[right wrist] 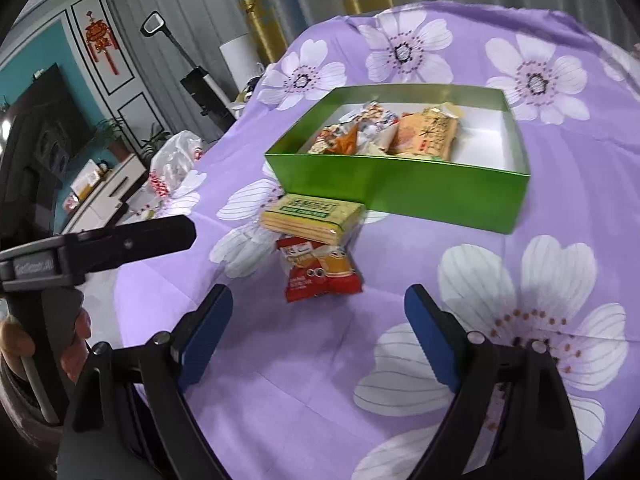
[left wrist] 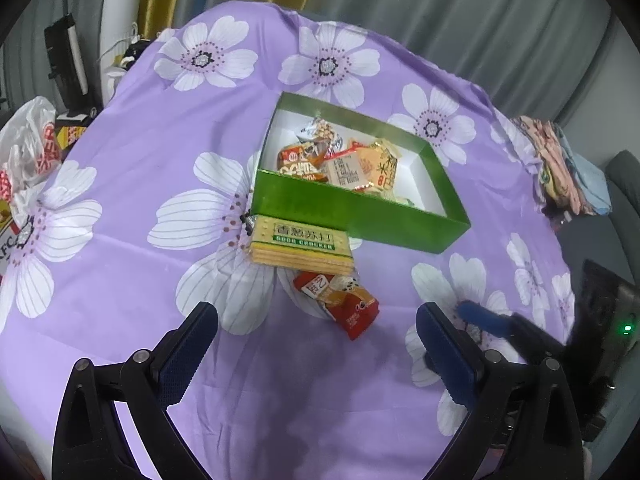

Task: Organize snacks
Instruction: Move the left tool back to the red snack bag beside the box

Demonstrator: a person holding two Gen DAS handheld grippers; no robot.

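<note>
A green box point(left wrist: 352, 210) point(right wrist: 400, 190) with a white inside stands mid-table and holds several snack packets point(left wrist: 344, 162) point(right wrist: 384, 132). Against its near wall lies a yellow soda cracker pack point(left wrist: 301, 245) point(right wrist: 314, 216). Partly under that pack lies a red snack packet point(left wrist: 340, 302) point(right wrist: 320, 270). My left gripper point(left wrist: 316, 320) is open above the cloth, just short of the red packet, with nothing between its blue pads. My right gripper point(right wrist: 318, 300) is open too, its fingertips on either side of the red packet's near edge and not touching it.
A purple flowered cloth point(left wrist: 120, 160) point(right wrist: 560, 208) covers the table. A white plastic bag point(left wrist: 28, 140) point(right wrist: 174, 160) sits at the left edge, folded fabrics point(left wrist: 560, 168) at the right. The left tool's body point(right wrist: 100, 244) and a hand point(right wrist: 76, 340) show at left.
</note>
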